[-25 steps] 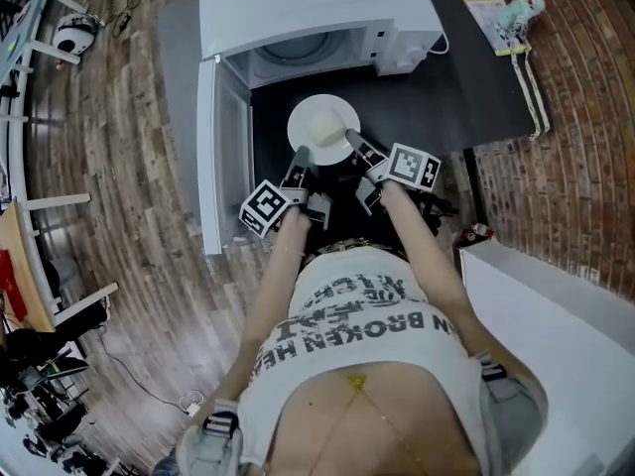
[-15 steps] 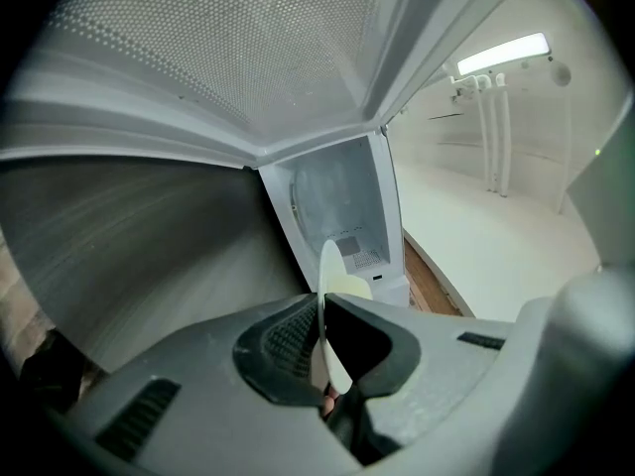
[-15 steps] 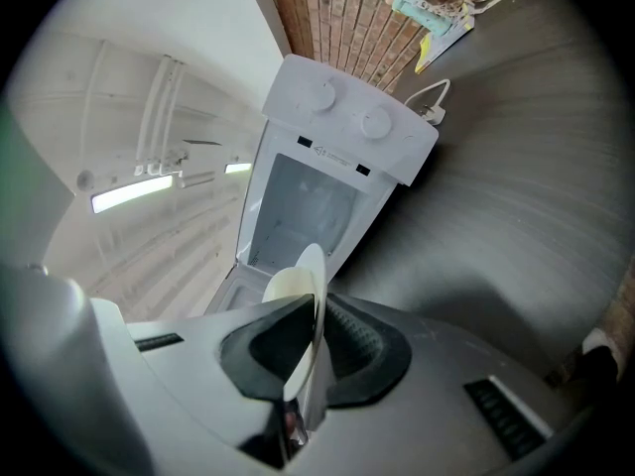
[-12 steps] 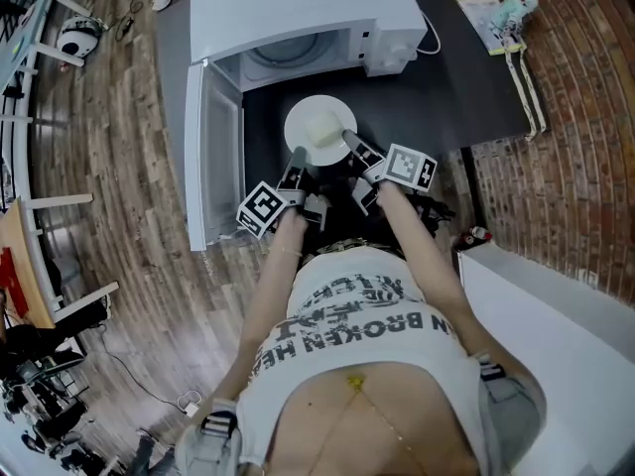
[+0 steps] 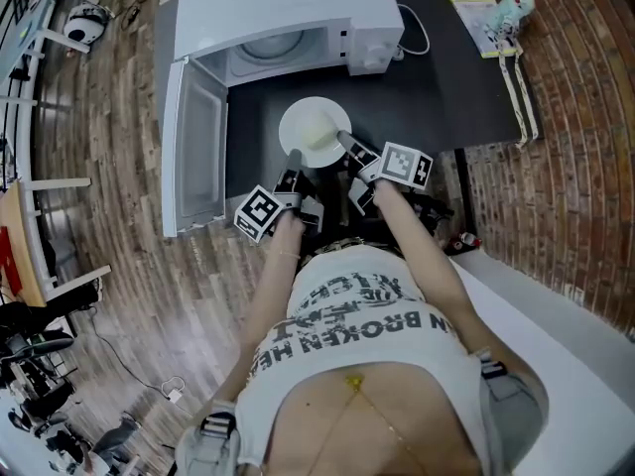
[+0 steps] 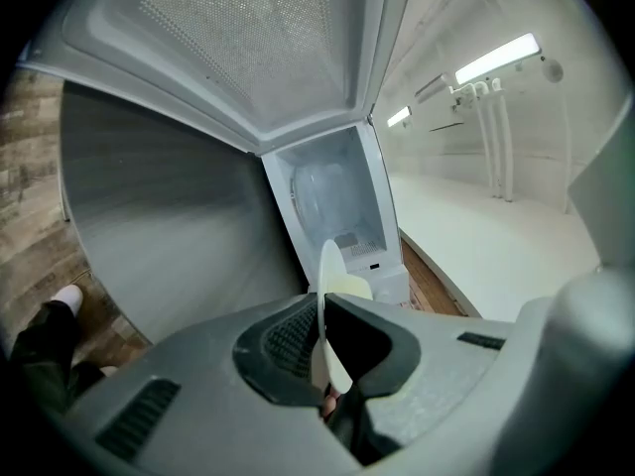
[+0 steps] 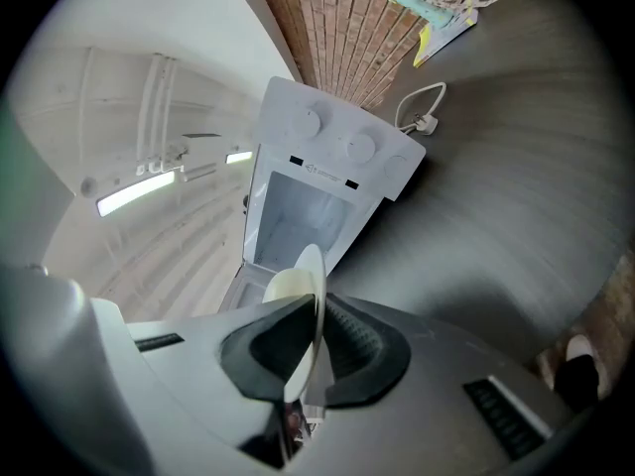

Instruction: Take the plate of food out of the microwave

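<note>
My left gripper (image 5: pixel 295 156) and right gripper (image 5: pixel 345 140) each pinch the plate (image 5: pixel 316 132) by its rim, the right's jaws just closing tighter, and the plate is now farther from the microwave (image 5: pixel 288 8), fully out over the table (image 5: pixel 446 77).

So the table (image 5: pixel 451 82) is a dark matte one, sitting on a wood plank floor (image 5: pixel 109 256); the white microwave (image 5: pixel 288 8) stands at the table's far left end, door (image 5: pixel 193 152) swung wide open out past the left edge; a white cable (image 5: pixel 417 36) loops on the top just beside the microwave's right side; far right corner has a yellow-green packet (image 5: pixel 474 6) with a small teal and white thing (image 5: pixel 508 10) touching it; pale cords (image 5: pixel 520 87) trail along the right edge; a loose white lead (image 5: pixel 174 390) lies on the floor.
</note>
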A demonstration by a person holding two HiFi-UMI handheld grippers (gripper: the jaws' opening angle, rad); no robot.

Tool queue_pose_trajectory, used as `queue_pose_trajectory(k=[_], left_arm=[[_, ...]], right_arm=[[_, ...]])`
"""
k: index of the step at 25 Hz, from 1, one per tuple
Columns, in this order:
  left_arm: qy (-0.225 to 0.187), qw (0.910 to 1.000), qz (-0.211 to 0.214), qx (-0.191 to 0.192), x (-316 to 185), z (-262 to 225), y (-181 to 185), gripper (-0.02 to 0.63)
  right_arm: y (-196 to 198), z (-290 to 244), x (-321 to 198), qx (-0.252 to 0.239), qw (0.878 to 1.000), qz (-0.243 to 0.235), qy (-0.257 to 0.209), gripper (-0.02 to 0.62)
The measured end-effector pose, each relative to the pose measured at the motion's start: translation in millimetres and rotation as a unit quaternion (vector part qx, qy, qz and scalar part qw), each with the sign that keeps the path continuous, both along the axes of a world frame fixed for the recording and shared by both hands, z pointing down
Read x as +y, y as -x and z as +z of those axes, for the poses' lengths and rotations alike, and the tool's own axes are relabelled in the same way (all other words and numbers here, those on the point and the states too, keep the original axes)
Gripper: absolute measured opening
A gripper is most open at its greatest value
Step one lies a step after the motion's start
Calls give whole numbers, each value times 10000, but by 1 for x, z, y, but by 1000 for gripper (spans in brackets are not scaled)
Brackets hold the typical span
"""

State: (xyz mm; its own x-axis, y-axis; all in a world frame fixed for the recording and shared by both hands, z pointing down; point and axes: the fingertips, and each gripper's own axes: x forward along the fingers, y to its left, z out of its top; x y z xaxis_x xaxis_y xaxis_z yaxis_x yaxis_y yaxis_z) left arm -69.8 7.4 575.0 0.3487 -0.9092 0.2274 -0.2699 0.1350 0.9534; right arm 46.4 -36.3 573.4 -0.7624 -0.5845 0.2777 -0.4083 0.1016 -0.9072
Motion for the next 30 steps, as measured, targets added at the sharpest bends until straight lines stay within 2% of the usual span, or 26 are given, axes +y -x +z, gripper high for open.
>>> queue_pose_trajectory(k=[15,30], left_arm=[[3,9987,-516,-51,35,-1,-37,21],[-54,9974,-711,-40,58,-4,-59,21]], right_arm=[[-32,1,23,-34,9985,-548,36,29],[-52,-2,42,-63,9973,-728,-19,29]])
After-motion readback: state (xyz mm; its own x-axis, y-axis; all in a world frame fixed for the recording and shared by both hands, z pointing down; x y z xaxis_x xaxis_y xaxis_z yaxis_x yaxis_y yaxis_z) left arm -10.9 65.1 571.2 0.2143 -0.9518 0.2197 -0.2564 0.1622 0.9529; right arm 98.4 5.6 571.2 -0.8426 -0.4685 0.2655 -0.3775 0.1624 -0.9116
